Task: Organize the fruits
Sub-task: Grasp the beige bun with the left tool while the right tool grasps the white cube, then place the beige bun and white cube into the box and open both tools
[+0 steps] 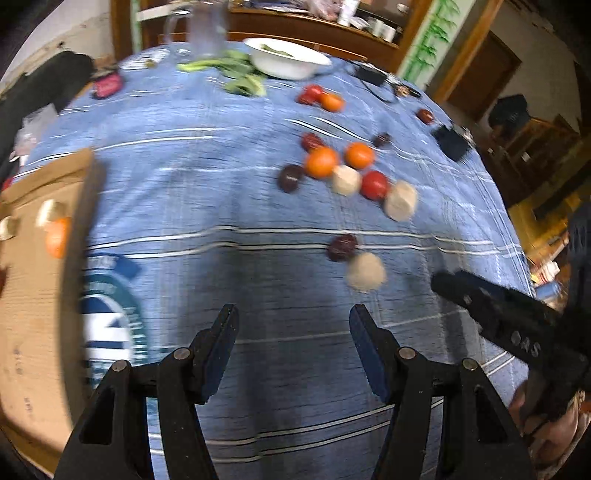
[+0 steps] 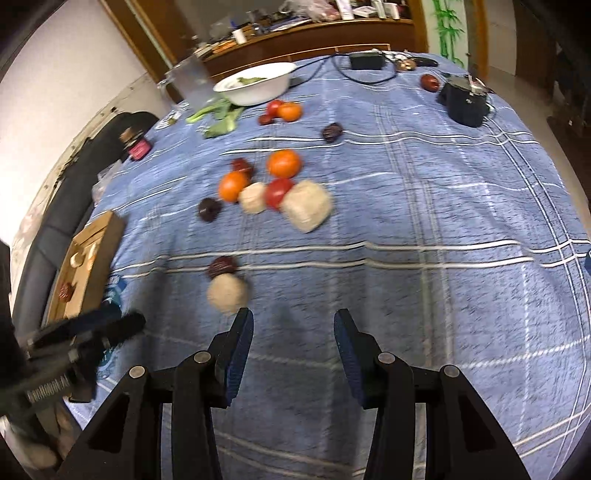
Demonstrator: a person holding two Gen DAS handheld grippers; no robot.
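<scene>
Left wrist view: the left tool [image 1: 293,317] hangs released and empty above the blue striped cloth on the desk [image 1: 207,166]. Round orange, red, dark and pale fruits [image 1: 334,173] lie clustered ahead; the brown cardboard box [image 1: 33,295] at left holds what seems, through blur, an orange fruit.

Right wrist view: the right tool [image 2: 293,323] is released, empty, near a pale beige fruit [image 2: 227,293] touching a dark one.

White wall [image 2: 74,74], wooden sideboard [image 2: 314,33], doorway [image 1: 476,74].
</scene>
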